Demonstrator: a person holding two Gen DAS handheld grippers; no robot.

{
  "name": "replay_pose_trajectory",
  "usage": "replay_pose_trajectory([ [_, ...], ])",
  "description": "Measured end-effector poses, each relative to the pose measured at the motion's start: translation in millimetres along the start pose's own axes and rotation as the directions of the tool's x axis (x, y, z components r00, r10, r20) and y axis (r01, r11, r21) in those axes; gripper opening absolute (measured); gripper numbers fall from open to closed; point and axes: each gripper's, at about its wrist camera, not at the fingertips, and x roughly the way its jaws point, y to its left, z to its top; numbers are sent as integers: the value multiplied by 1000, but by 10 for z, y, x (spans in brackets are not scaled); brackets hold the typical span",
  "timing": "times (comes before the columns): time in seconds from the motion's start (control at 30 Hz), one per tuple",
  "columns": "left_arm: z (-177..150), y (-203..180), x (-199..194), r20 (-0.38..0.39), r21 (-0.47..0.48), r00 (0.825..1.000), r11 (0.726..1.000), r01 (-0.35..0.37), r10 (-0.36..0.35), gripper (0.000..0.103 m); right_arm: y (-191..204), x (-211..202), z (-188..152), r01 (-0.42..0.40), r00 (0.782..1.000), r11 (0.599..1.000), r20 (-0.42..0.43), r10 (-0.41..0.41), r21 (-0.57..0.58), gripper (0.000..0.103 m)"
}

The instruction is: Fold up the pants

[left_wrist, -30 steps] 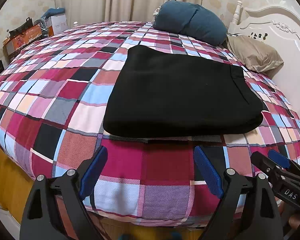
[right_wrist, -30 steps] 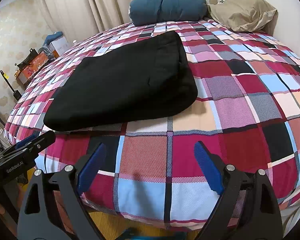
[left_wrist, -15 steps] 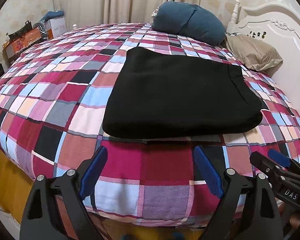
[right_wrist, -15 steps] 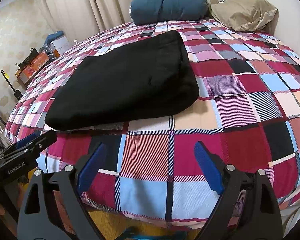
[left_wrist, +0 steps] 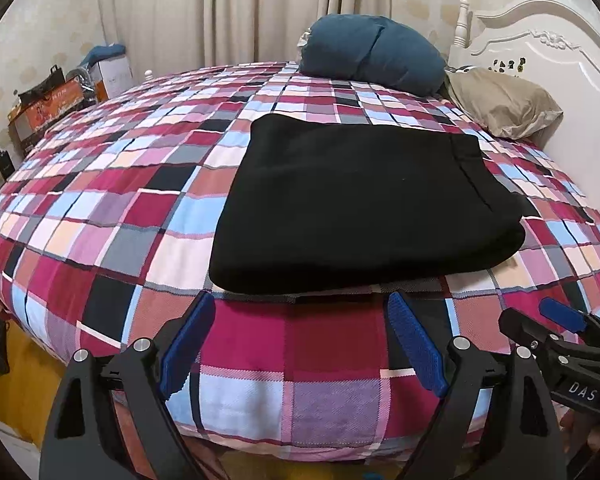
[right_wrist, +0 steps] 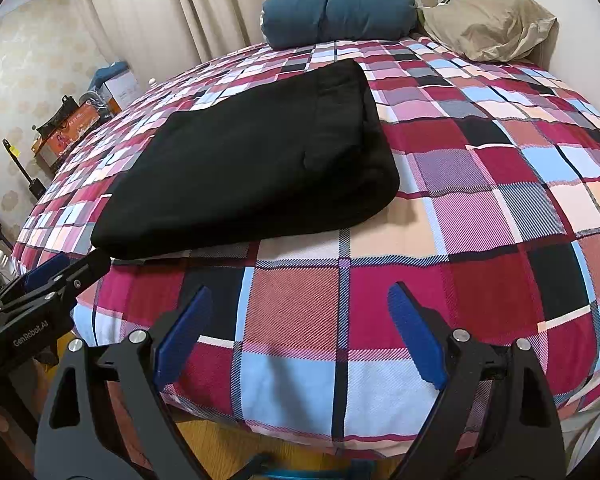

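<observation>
2 grippers, both held off the near edge of the bed, neither touching cloth. Left gripper (left_wrist: 300,316) with blue pads (left_wrist: 186,344) spread wide apart, nothing between them, poised just short of the near edge of the black pants (left_wrist: 360,204). Right gripper (right_wrist: 300,316) likewise wide open and empty, pads (right_wrist: 416,336) over bare plaid bedspread (right_wrist: 480,208), to the right of the pants (right_wrist: 252,168). Pants folded into 1 flat rectangular stack, lying near the middle of the bedspread (left_wrist: 112,208), closer to the near edge than to the pillows; thick rounded fold along the right side, seam line running near that side in the left wrist view. Thin dark strip poking out from under the near edge of the stack; too dark to tell what. Right gripper's tip (left_wrist: 560,320) visible at the lower right of the left view, left gripper's tip (right_wrist: 60,276) at the left of the right view, close to the stack's near-left corner. Blue pillow (left_wrist: 372,54) and tan pillow (left_wrist: 504,102) at the far end against the white headboard (left_wrist: 540,44). Curtains (left_wrist: 220,12) behind, boxes (left_wrist: 48,100) on the floor at far left.
</observation>
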Motion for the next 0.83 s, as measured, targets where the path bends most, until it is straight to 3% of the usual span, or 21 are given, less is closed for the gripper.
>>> replay_pose_trajectory([
  [0.17, 12, -20, 11, 7, 18, 1000, 1000, -25, 25, 87, 0, 2, 0, 1, 1000, 1000, -3, -1, 0, 90],
  [0.37, 35, -100, -88, 112, 67, 988, 992, -111, 103, 87, -7, 19, -26, 1, 1000, 1000, -10, -1, 3, 90],
  [0.6, 257, -19, -86, 143, 54, 990, 998, -19, 11, 87, -70, 101, -9, -5, 999, 1000, -44, 6, 15, 90],
  [0.7, 580, 280, -14, 157, -3, 987, 1000, 31, -30, 87, -101, 1, 173, -29, 999, 999, -19, 29, 18, 90],
  [0.77, 850, 583, 169, 135, -36, 988, 996, 79, -73, 87, -109, -109, 468, -51, 998, 999, 30, 52, -9, 90],
  [0.83, 1205, 1048, 557, 115, -91, 993, 996, -17, 27, 87, -163, -153, 856, -59, 995, 998, 76, 62, -36, 99],
])
